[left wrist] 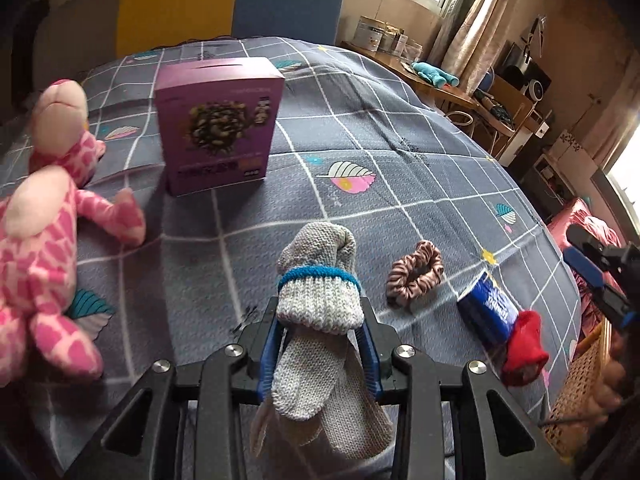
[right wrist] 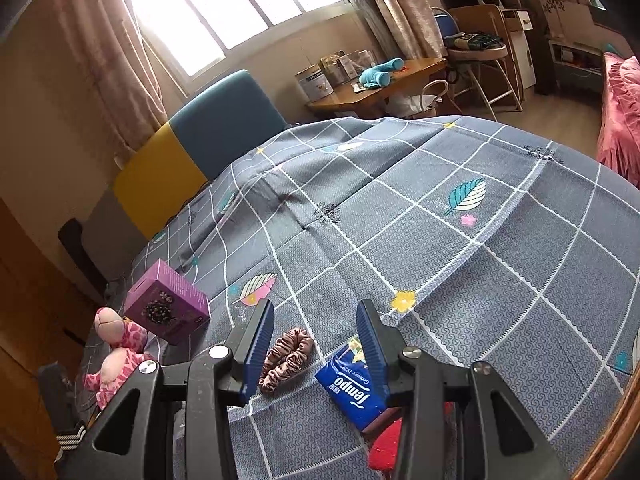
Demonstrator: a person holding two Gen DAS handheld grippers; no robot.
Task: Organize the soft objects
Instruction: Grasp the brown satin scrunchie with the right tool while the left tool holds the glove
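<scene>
Left wrist view: grey knit sock bundle point(left wrist: 320, 320) sits right at the lens, pinched between the left gripper point(left wrist: 320, 320) fingers point(left wrist: 267, 354). Blue pads squeeze it just below the teal band, at the folded cuff, and loose tails hang down toward the camera. Judgement: very light, fully compliant, high-friction knit, so slip risk is low; the main risk is the hanging tails snagging or dragging. The cuff is the best hold, being the thickest, most stable part. Looks: pale grey ribbed knit, one teal stripe, rolled top. It appears lifted above the bed point(left wrist: 360, 152), but the contact height can't be confirmed.

Other soft items on the bed: pink-brown scrunchie point(left wrist: 415, 277) just right of the socks; blue tissue pack point(left wrist: 486, 312) beyond it, touching a red fabric item point(left wrist: 524, 348); pink plush toy point(left wrist: 52, 240) far left. Purple box point(left wrist: 218, 124) stands upright behind, rigid, probably not part of the soft set. Woven basket point(left wrist: 576, 400) at the right edge is a likely drop target. Right gripper point(left wrist: 600, 280) is partly visible there.

Right wrist view: right gripper point(right wrist: 316, 344) fingers point(right wrist: 260, 348) spread wide, holding nothing, hovering over the scrunchie point(right wrist: 286, 354) and tissue pack point(right wrist: 352, 388). The scrunchie is light and squashy; grab across the ring. The pack's wrap looks slick; take it across the narrow sides. Socks aren't visible here.
</scene>
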